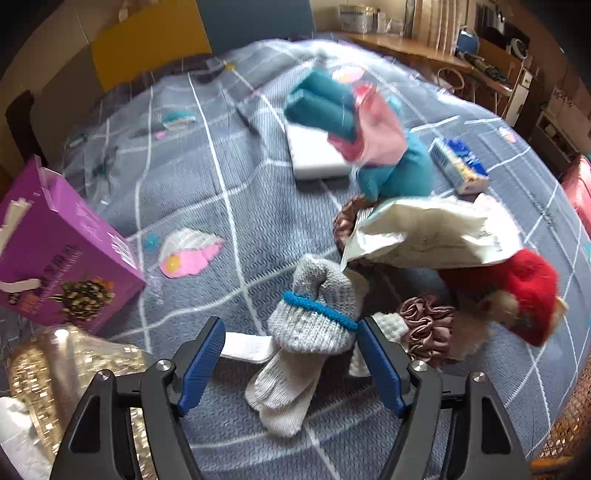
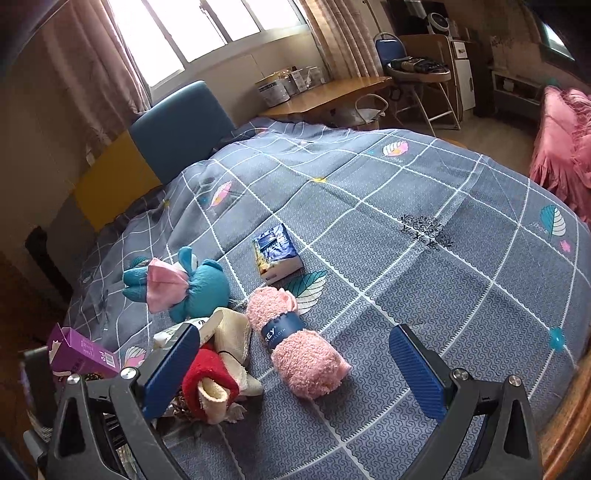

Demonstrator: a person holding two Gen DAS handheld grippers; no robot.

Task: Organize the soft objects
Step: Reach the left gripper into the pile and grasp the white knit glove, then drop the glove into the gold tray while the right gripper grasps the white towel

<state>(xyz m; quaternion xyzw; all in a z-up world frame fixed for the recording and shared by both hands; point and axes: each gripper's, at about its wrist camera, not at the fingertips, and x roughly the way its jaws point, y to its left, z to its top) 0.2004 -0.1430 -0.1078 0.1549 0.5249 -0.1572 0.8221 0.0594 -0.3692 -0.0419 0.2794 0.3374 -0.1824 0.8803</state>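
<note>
Grey knitted sock bundle point(image 1: 312, 314) lies on the bed point(image 1: 229, 192) between the wide-open left hand-held gripper point(image 1: 291, 343) fingers, ungrasped; right hand-held gripper point(image 2: 295, 369) gapes empty.

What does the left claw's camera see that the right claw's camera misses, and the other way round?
Only the left view shows the grey knitted socks between the open left claw, a mauve scrunchie and a gold sequin item.

Only the right view shows the rolled pink towel ahead of the open right claw, plus the window.

Both show the teal plush toy, the purple box, the blue tissue pack and the grey checked bedspread.
</note>
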